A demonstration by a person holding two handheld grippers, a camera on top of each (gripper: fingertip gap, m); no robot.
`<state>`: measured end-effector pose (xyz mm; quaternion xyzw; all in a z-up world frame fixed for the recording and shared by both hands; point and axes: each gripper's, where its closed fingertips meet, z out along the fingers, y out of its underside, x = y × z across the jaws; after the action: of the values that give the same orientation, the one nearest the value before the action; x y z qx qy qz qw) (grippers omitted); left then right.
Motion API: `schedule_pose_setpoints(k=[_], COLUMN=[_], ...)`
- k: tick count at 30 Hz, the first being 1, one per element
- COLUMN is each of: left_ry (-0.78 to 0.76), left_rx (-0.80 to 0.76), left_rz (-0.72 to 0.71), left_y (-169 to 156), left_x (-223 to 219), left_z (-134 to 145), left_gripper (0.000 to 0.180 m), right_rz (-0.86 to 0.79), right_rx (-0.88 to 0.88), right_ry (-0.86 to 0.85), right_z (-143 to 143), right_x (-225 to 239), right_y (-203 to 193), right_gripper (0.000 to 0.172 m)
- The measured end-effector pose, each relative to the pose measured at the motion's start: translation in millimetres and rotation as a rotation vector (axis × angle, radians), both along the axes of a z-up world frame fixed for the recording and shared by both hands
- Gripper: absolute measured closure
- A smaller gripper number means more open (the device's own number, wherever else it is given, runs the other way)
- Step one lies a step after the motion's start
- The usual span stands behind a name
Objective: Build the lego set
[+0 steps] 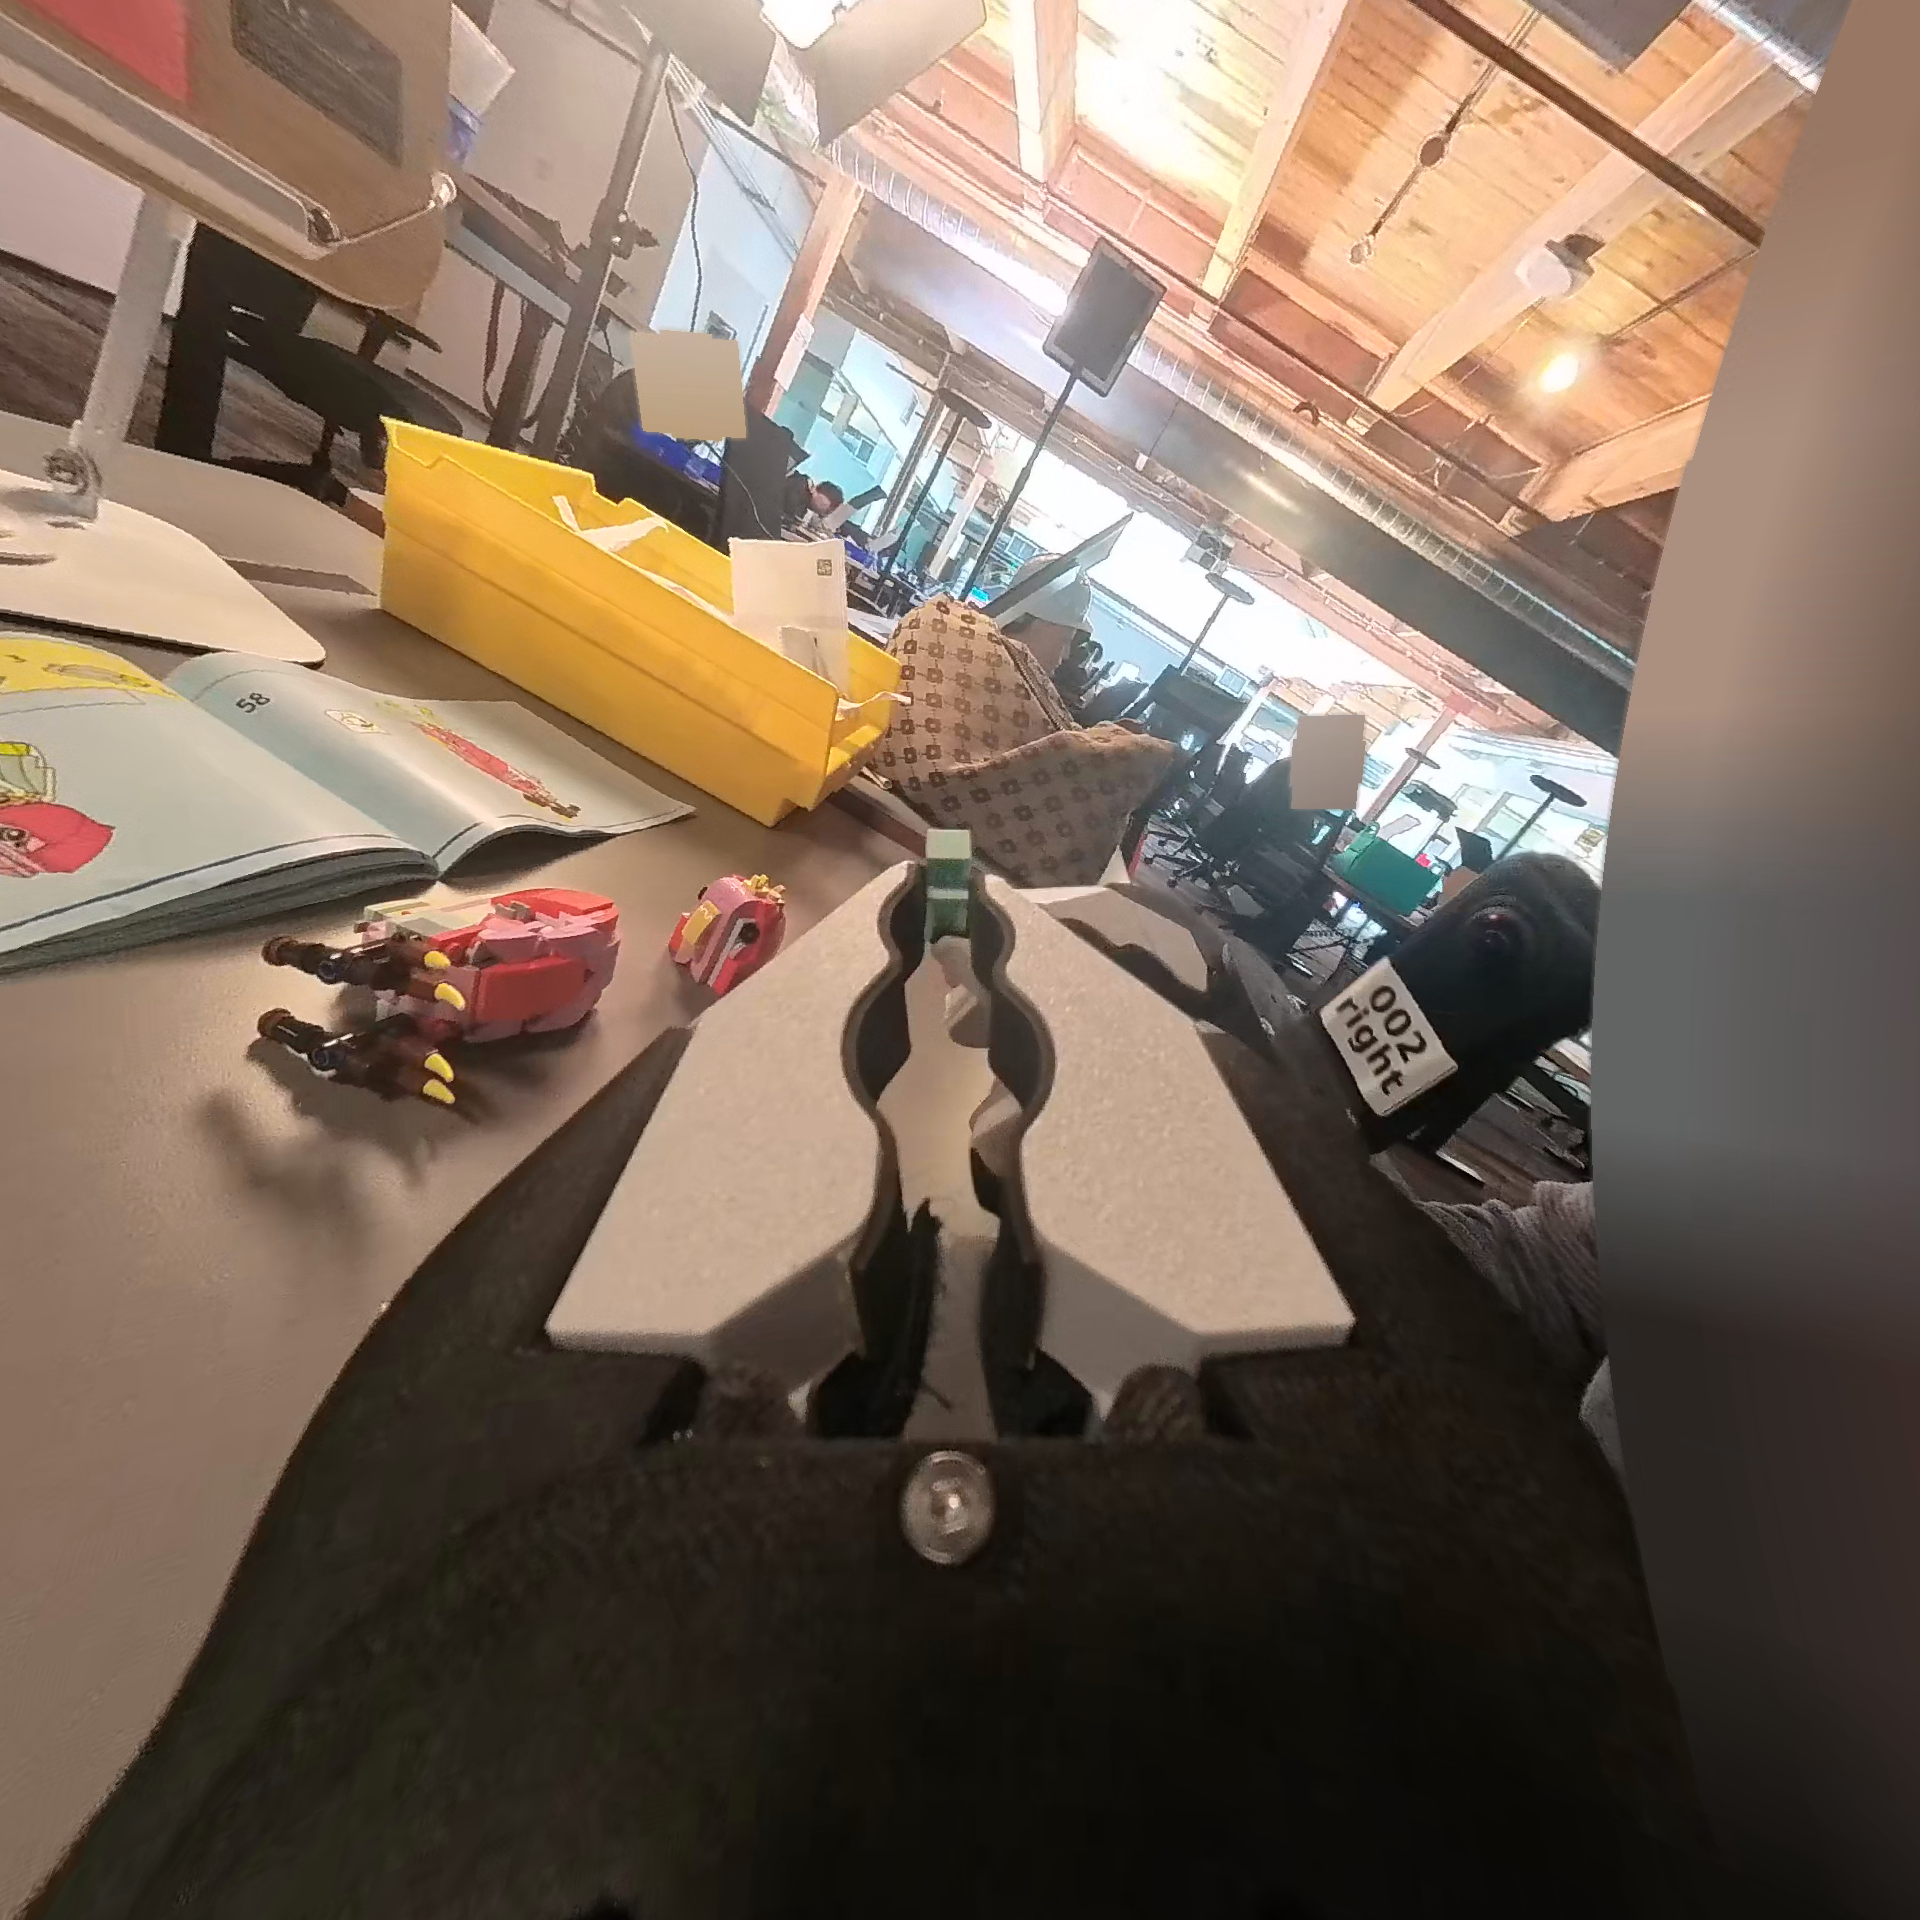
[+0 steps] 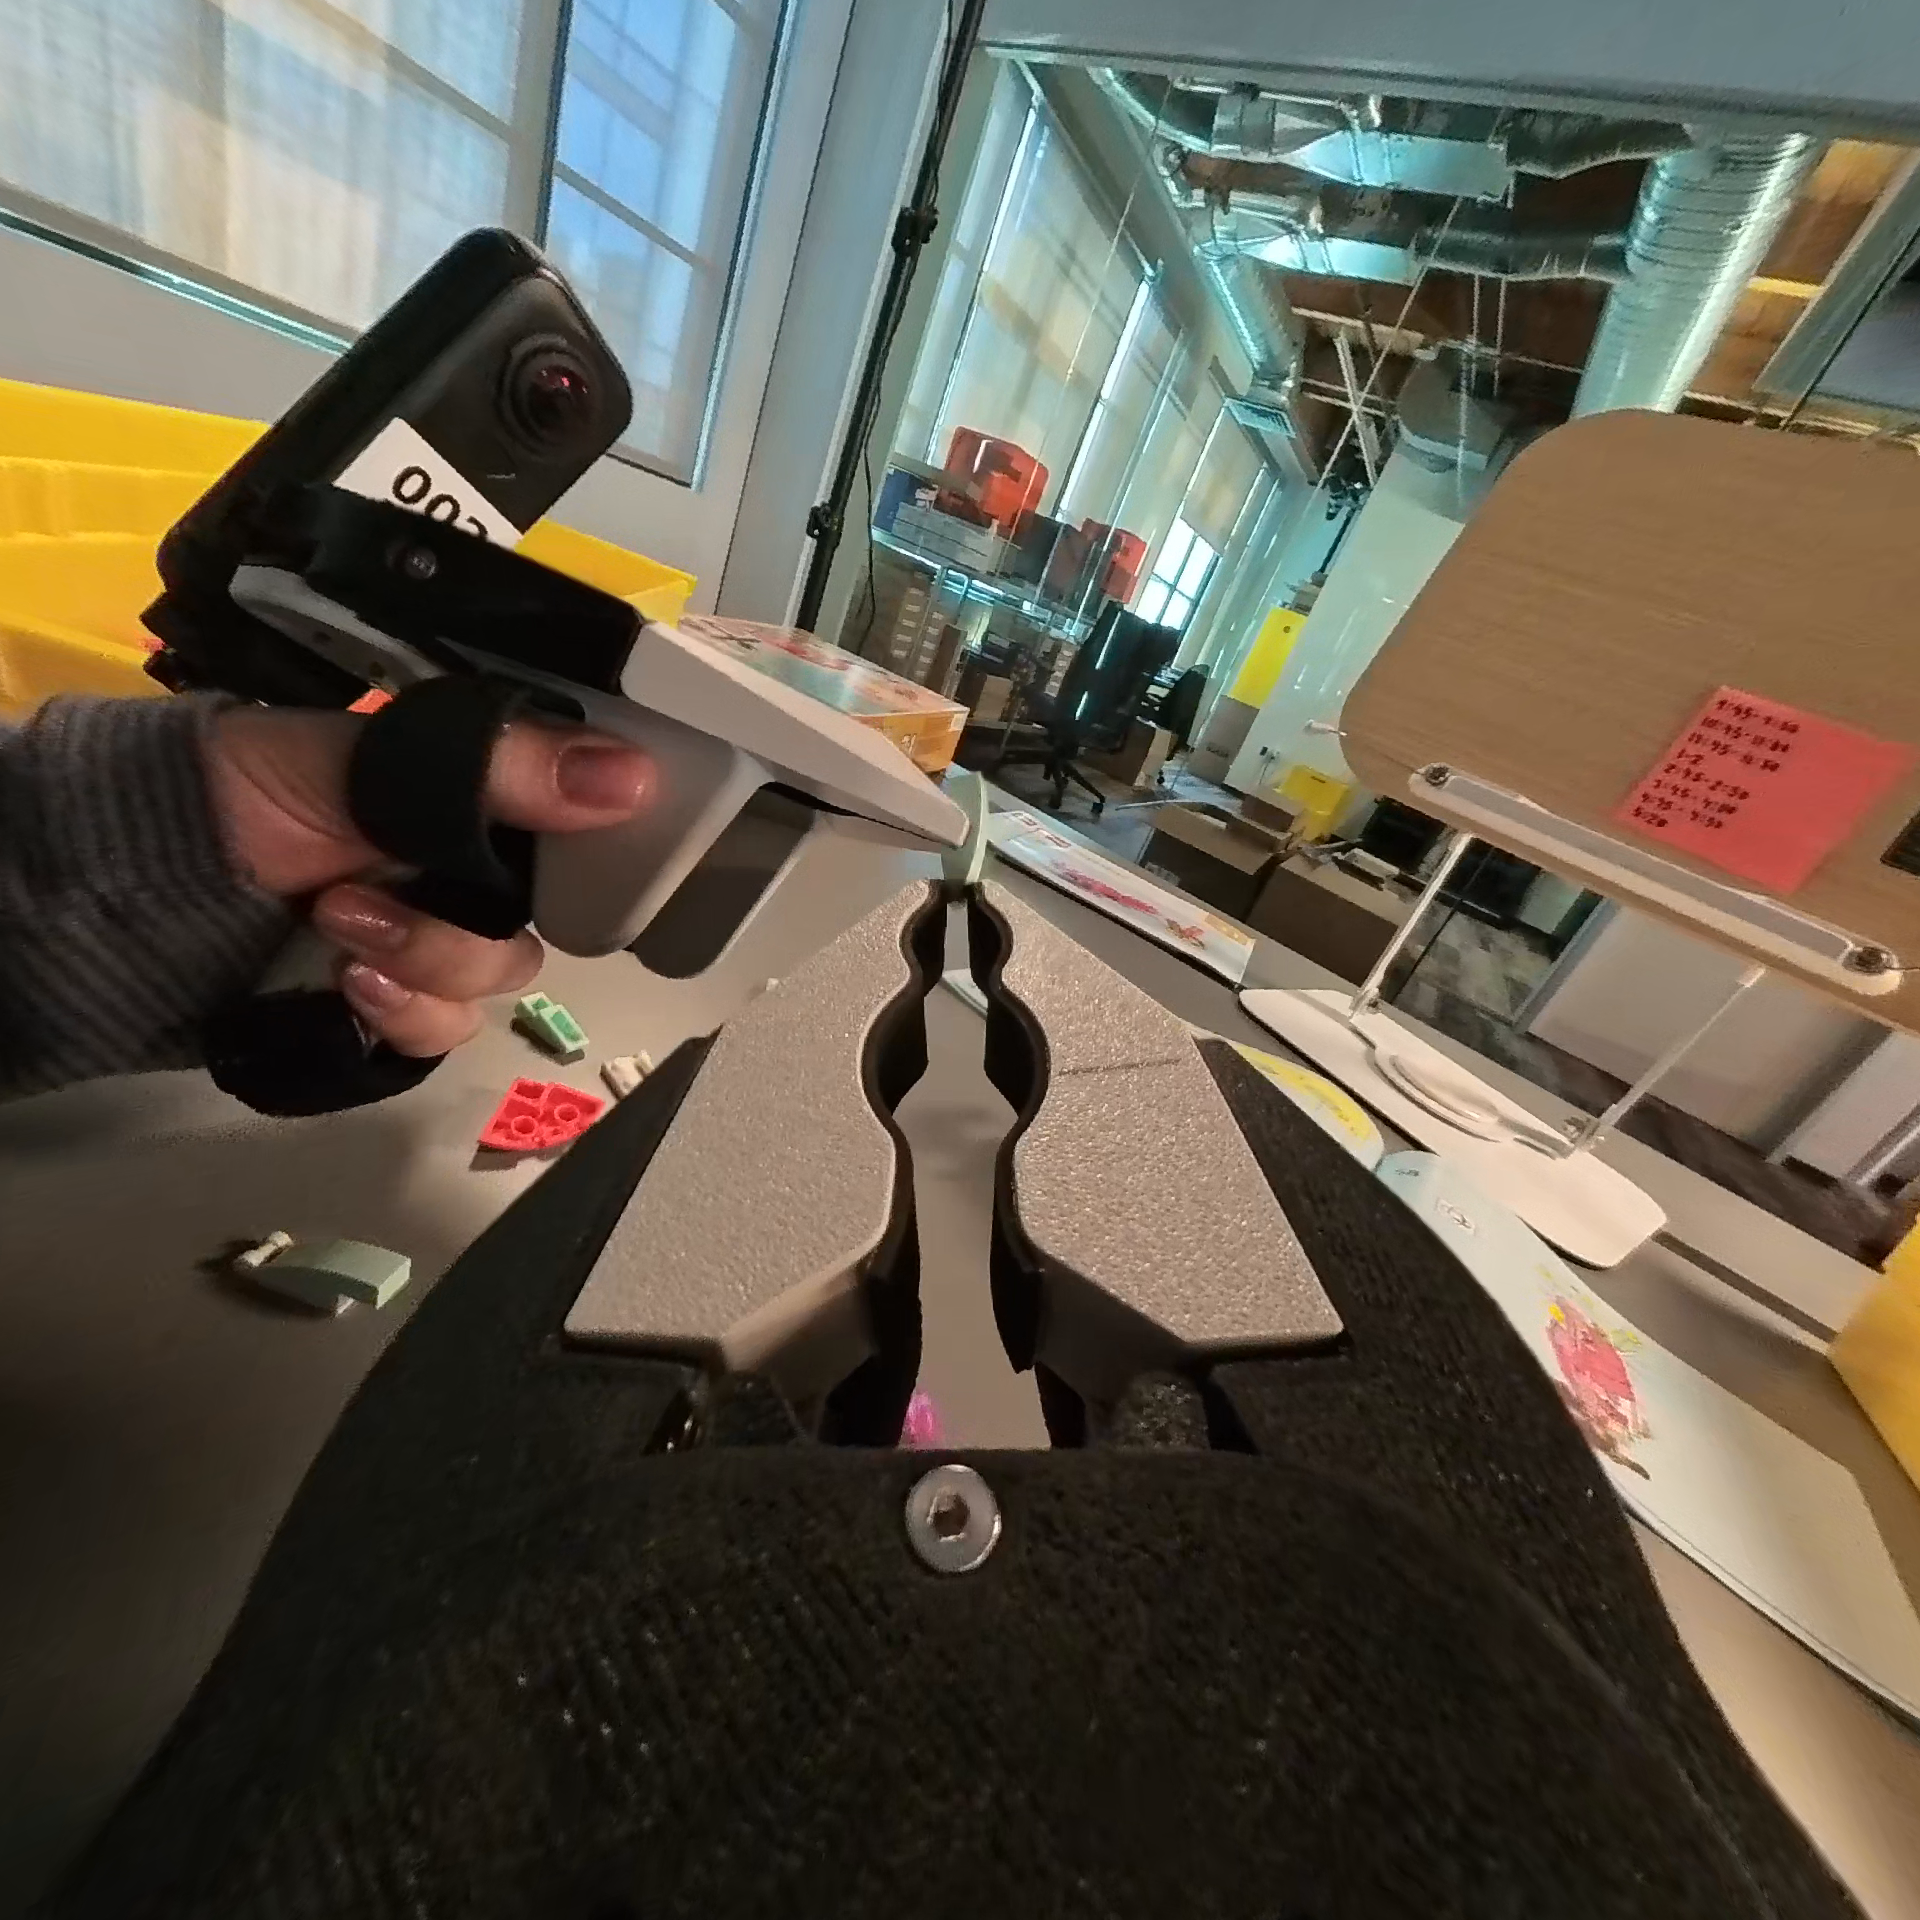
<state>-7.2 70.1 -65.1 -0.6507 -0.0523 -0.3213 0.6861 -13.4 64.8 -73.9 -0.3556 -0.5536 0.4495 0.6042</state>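
My left gripper [image 1: 948,896] is shut on a small green brick piece [image 1: 948,868] with a pale green top, held above the table [image 1: 260,1351]. In the right wrist view the left gripper [image 2: 951,826], held by a hand [image 2: 343,831], reaches in from the left with the same pale green piece [image 2: 977,821] at its tip. My right gripper [image 2: 954,902] sits just below it, pinched shut on the piece's lower end. The right gripper's body and camera [image 1: 1496,935] show at the right of the left wrist view.
A red and pink brick model with clawed legs [image 1: 468,977] and a small pink head part [image 1: 727,925] lie by an open booklet [image 1: 260,790] and a yellow bin [image 1: 623,623]. Loose green [image 2: 551,1023], red [image 2: 540,1117] and sage [image 2: 332,1273] pieces lie left. A panel stand [image 2: 1455,1122] is right. Only a small space, under 4 cm, lies between the two pairs of fingers.
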Motion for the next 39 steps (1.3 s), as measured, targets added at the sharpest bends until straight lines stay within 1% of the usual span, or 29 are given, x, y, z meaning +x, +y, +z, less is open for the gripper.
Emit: schedule_pose_setpoints(k=[6,10,12,13,14,15,16,18,21,23,25,27,29,32,35,37,39], left_ry=[-0.02,-0.002,0.037,0.076,0.131,0.192,0.248,0.325,0.347,0.335,0.339,0.358,0.392,0.453,0.538,0.562,0.559], left_rx=[-0.016,-0.068,-0.096,-0.119,-0.156,-0.208,-0.263,-0.323,-0.307,-0.303,-0.327,-0.361,-0.398,-0.452,-0.522,-0.552,-0.588], left_rz=[-0.007,-0.008,0.006,0.024,0.049,0.067,0.074,0.061,0.035,0.019,0.019,0.007,-0.013,-0.07,-0.09,-0.1,-0.118], left_y=[-4,-8,-15,-18,-21,-24,-26,-30,-29,-26,-25,-28,-31,-29,-24,-24,-27], left_x=[-2,-3,-4,-6,-8,-9,-9,-3,8,13,11,12,15,29,39,43,44], left_z=[-5,-11,-15,-20,-27,-36,-46,-56,-54,-51,-53,-58,-64,-75,-89,-94,-98], left_gripper=[0.174,0.173,0.164,0.164,0.162,0.156,0.15,0.145,0.146,0.146,0.146,0.146,0.148,0.149,0.149,0.149,0.149], right_rz=[-0.019,-0.024,-0.031,-0.034,-0.032,-0.028,-0.029,-0.009,0.033,0.039,0.031,0.073,0.114,0.192,0.207,0.199,0.199], right_rx=[0.099,0.196,0.257,0.288,0.325,0.366,0.403,0.454,0.511,0.607,0.772,0.939,1.064,1.135,1.203,1.209,1.165], right_ry=[-0.01,-0.042,-0.053,-0.061,-0.07,-0.078,-0.087,-0.097,-0.097,-0.117,-0.186,-0.307,-0.399,-0.472,-0.517,-0.541,-0.606], right_z=[-3,-10,-12,-15,-18,-21,-24,-30,-34,-40,-53,-74,-89,-105,-118,-119,-117], right_x=[-1,-1,1,2,3,4,5,8,12,14,19,30,42,56,62,65,69], right_y=[-2,-2,1,3,4,6,8,8,2,1,8,14,20,19,25,29,33], right_gripper=[0.171,0.171,0.171,0.172,0.172,0.171,0.171,0.171,0.171,0.171,0.171,0.171,0.171,0.171,0.169,0.169,0.162])
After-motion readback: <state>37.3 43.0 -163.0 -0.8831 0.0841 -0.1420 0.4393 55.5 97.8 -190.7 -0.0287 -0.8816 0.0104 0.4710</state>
